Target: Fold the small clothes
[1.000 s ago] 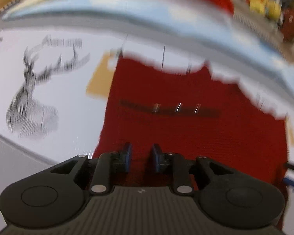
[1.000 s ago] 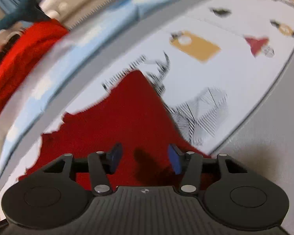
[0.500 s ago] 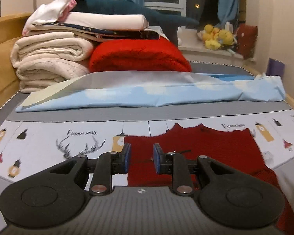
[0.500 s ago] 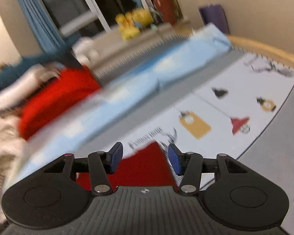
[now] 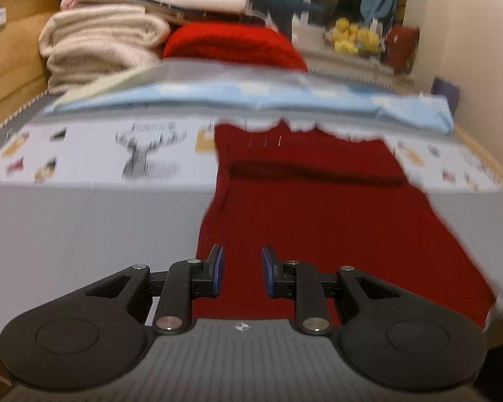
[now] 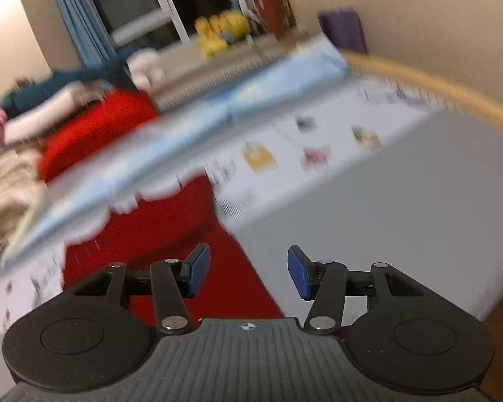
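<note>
The left gripper [image 5: 240, 269] is presented with its blue-padded jaws parted by a narrow gap; nothing is gripped between them. Directly beneath and ahead of this gripper, the red knitted garment [image 5: 318, 207] is laid flat on the grey bed surface [image 5: 84, 221], its far edge lying over a white printed sheet with a deer motif [image 5: 147, 154]. A dark horizontal band is seen across the garment. The right gripper [image 6: 248, 273] is held with its jaws spread wide and empty. The garment [image 6: 157, 234] lies ahead and to its left, with its right edge passing under the left finger. Beyond both grippers, a folded light-blue sheet [image 5: 251, 100] and a stack of cream and red blankets [image 5: 117, 43] are located.
</note>
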`<state>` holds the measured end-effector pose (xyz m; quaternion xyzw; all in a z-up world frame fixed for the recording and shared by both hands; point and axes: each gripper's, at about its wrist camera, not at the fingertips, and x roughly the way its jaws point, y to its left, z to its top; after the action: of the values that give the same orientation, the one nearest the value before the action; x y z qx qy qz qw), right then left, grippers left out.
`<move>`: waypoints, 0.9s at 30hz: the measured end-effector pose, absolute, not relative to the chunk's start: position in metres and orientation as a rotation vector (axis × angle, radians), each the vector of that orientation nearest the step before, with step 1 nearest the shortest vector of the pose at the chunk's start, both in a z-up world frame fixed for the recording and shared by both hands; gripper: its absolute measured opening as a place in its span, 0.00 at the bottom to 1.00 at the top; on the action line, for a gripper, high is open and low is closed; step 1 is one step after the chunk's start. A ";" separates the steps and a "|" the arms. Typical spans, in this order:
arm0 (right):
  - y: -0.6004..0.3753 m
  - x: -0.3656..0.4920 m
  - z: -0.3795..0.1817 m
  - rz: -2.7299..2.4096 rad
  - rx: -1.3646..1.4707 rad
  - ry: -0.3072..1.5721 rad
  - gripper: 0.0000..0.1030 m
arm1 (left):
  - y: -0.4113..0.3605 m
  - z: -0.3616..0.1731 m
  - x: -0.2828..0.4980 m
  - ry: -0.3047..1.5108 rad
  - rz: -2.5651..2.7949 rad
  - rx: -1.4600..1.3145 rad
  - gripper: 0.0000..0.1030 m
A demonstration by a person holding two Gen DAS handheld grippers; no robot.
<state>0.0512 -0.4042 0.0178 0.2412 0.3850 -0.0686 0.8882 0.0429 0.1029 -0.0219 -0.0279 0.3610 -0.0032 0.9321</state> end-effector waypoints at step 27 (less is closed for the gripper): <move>-0.379 0.052 -0.114 -0.204 0.425 1.218 0.52 | 0.167 -0.114 0.043 1.105 0.118 -0.315 0.35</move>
<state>0.0517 -0.3788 -0.1142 0.1977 0.5667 -0.0947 0.7942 0.0429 0.1673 -0.1142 -0.1490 0.5224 0.0559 0.8377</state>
